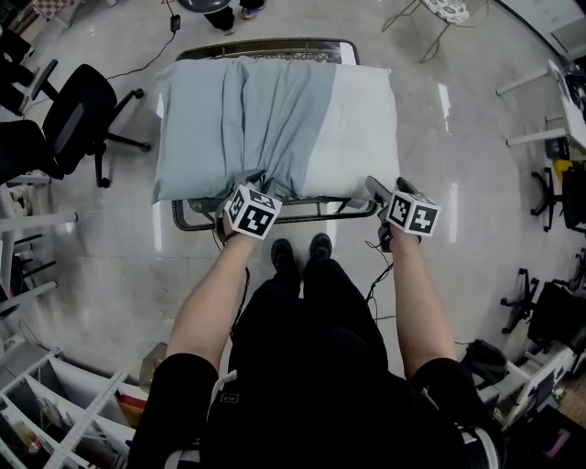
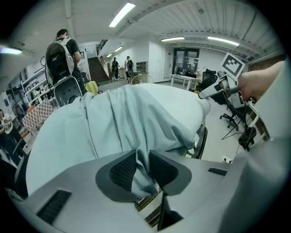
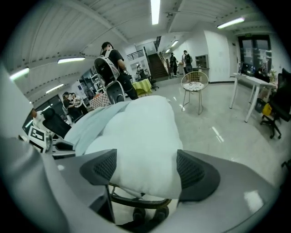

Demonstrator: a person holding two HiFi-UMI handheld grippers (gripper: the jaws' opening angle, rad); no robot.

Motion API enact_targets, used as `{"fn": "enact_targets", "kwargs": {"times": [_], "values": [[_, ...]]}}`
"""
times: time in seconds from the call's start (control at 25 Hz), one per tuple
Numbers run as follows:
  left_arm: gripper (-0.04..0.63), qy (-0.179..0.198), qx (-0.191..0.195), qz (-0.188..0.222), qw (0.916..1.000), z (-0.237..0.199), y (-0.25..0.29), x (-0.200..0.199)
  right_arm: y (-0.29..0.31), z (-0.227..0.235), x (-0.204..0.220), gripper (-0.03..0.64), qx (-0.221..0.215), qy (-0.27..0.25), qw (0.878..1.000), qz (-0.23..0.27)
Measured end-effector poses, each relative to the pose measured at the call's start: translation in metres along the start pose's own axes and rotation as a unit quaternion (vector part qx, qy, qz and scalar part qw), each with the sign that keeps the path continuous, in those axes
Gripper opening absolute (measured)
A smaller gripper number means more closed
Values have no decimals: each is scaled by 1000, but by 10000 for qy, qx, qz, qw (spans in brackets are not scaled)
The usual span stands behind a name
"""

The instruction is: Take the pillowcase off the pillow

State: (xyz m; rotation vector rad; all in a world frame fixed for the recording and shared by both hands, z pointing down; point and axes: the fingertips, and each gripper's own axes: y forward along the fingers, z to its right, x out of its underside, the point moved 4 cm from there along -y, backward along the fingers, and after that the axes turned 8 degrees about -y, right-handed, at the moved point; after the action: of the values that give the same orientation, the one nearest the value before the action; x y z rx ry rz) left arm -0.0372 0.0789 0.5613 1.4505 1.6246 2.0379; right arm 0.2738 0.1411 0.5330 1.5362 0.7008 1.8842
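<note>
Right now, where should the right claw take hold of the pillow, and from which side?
The bare white near-right corner of the pillow, approached from its near edge: it bulges clear of the pillowcase and already sits between the open jaws of the right claw.

This is a big open office or work hall, not a home. Under my left gripper (image 2: 143, 168) and my right gripper (image 3: 145, 170) the floor (image 1: 476, 183) is hard, grey and shiny. Off to the left of my left gripper stands a black office chair (image 1: 87, 110) on wheels. Far ahead of my right gripper I see a white table (image 3: 254, 81), a wire chair (image 3: 194, 84) and stairs (image 3: 160, 67) going up. Long lights (image 3: 155, 9) run across the ceiling high above it. A person with a backpack (image 2: 61, 54) stands ahead of my left gripper, and glass doors (image 2: 186, 59) are far off ahead.
</note>
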Motion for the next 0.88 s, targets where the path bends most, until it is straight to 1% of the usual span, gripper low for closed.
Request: {"fn": "enact_targets", "kwargs": {"times": [0.08,0.16,0.24,0.32,0.36,0.4,0.44,0.48,0.52,0.56,0.64,0.72,0.76,0.8,0.88], "values": [[69,-33,102,-10,9999,-1,-3,0,5,17,6,452,140,100,9998,-107],[50,-102,202,2,9997,-1,-6,1,15,31,17,527,-66,465,9986,-227],[49,-101,249,17,9996,0,-6,4,29,40,31,583,-529,914,9937,-365],[55,-82,242,20,9997,1,-4,5,44,35,40,583,-1208,1325,9827,-459],[55,-77,219,17,9997,0,-3,5,49,27,39,544,-1539,1429,9767,-443],[53,-75,187,14,9998,-1,-3,3,52,18,36,456,-1781,1412,9731,-367],[44,-76,149,9,9999,-1,-3,2,51,10,30,380,-1923,1323,9721,-238],[28,-82,106,2,9999,-3,-4,1,48,3,22,323,-2022,1270,9710,-63],[21,-88,62,-9,9999,-5,-5,0,43,-2,15,280,-2137,1329,9677,145],[17,-89,32,-22,10000,-7,-6,-1,36,-4,6,256,-2280,1481,9616,364],[15,-23,23,-43,10000,-12,-8,-4,22,-4,-13,231,-2580,1751,9474,720],[12,154,-36,-42,9999,-13,-11,-7,11,-2,-32,216,-2809,1798,9383,917],[11,202,-88,-27,9998,-15,-13,-8,8,0,-41,210,-2861,1804,9360,971],[9,163,-122,2,9998,-19,-16,-8,7,4,-47,210,-2850,1840,9355,988],[9,-118,-117,78,9998,-28,-22,-6,9,11,-55,207,-2780,1910,9363,982]]}}
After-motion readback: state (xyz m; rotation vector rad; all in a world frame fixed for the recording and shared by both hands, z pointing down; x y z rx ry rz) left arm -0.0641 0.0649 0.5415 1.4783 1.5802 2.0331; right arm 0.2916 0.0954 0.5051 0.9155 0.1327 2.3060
